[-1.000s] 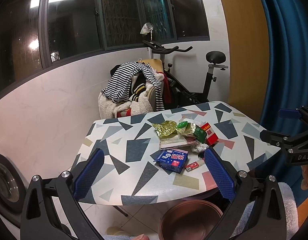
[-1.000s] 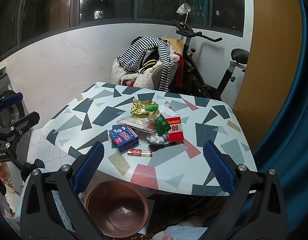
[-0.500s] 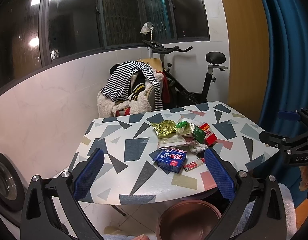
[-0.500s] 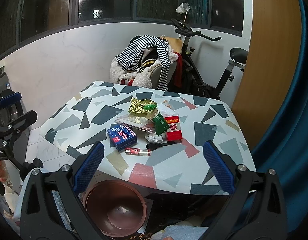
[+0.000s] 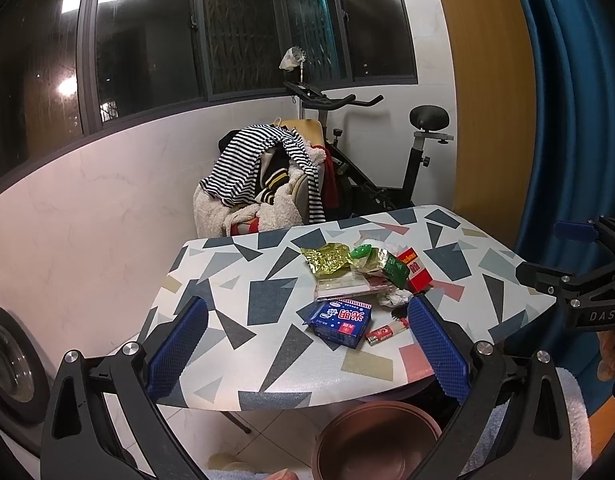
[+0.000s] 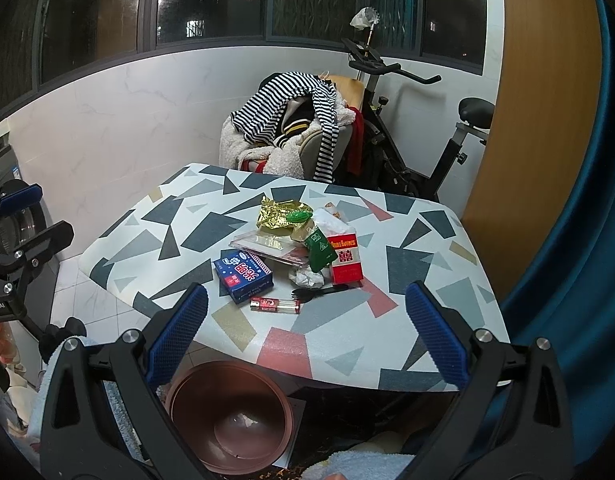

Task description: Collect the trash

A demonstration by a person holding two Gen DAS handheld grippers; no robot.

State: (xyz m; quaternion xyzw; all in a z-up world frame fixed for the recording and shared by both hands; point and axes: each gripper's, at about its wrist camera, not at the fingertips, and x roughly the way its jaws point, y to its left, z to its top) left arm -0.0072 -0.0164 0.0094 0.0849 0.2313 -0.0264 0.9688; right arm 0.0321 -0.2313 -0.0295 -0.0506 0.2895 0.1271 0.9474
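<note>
Presumably the light, stiff blue box (image 6: 243, 276) at frame centre is best pinched across its sides; both grippers (image 5: 307, 344) (image 6: 307, 344) are held wide apart, empty.

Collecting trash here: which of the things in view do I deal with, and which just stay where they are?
For the job: blue box, red lighter, black spoon, crumpled tissue, red carton, green packet, gold wrapper, clear sleeve, brown bin.

Lying about: striped clothes, exercise bike, washing machine.
</note>
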